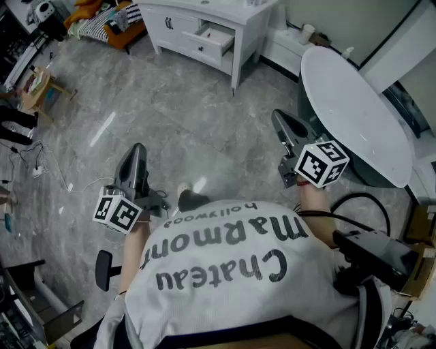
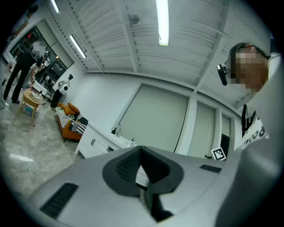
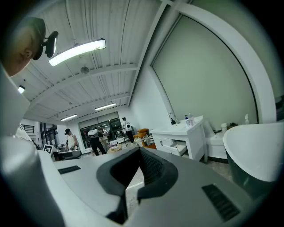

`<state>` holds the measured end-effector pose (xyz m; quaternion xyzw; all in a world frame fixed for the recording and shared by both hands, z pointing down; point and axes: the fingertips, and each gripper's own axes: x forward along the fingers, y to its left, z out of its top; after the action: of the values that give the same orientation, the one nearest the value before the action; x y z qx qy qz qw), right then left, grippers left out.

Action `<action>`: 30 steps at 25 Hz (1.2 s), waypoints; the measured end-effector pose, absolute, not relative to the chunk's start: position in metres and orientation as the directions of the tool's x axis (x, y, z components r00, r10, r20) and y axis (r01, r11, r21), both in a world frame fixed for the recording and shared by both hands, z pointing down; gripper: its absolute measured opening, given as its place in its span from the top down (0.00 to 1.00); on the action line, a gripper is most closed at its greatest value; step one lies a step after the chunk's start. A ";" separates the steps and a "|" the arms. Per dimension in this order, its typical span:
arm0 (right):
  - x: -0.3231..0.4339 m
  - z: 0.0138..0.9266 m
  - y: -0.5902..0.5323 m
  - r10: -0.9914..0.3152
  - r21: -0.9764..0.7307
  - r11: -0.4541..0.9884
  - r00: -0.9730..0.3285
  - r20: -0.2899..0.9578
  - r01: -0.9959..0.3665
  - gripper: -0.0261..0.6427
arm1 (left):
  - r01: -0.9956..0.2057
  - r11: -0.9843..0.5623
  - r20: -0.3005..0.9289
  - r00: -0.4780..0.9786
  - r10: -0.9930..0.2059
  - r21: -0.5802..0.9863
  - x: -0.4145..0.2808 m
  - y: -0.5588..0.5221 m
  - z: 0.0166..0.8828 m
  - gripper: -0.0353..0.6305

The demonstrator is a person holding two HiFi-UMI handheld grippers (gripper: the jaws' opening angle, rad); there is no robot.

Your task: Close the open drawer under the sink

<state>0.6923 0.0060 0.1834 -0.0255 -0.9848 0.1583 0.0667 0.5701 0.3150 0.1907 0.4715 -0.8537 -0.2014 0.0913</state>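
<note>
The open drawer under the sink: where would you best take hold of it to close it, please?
Its flat white front panel, met straight from the room side. The drawer sticks out of the cabinet with that face outward, so pushing probably beats gripping.

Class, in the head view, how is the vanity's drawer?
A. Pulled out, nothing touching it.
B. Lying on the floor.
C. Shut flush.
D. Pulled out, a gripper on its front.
A: the drawer juts from the vanity, and the left gripper and right gripper are across the floor from it.
</note>
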 end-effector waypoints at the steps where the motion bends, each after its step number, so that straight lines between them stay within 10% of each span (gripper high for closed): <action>1: 0.692 0.184 0.006 0.073 -0.319 0.947 -0.990 0.123 0.030 0.94 | -0.768 0.474 -0.036 -0.539 -0.841 0.430 0.570 0.315 0.191 0.93; 17: 0.685 0.174 0.014 0.118 -0.277 0.956 -0.991 0.061 0.097 0.94 | -0.810 0.425 -0.150 -0.517 -0.843 0.405 0.582 0.322 0.170 0.93; 30: 0.550 0.167 0.055 0.193 -0.324 0.929 -0.981 0.018 0.177 0.94 | -0.886 0.312 -0.082 -0.359 -0.930 0.342 0.458 0.306 0.174 0.93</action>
<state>0.5502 0.0552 0.1671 -0.0944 -0.9819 0.1625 0.0249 0.4584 0.3057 0.1742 0.5623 -0.8074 -0.1663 0.0653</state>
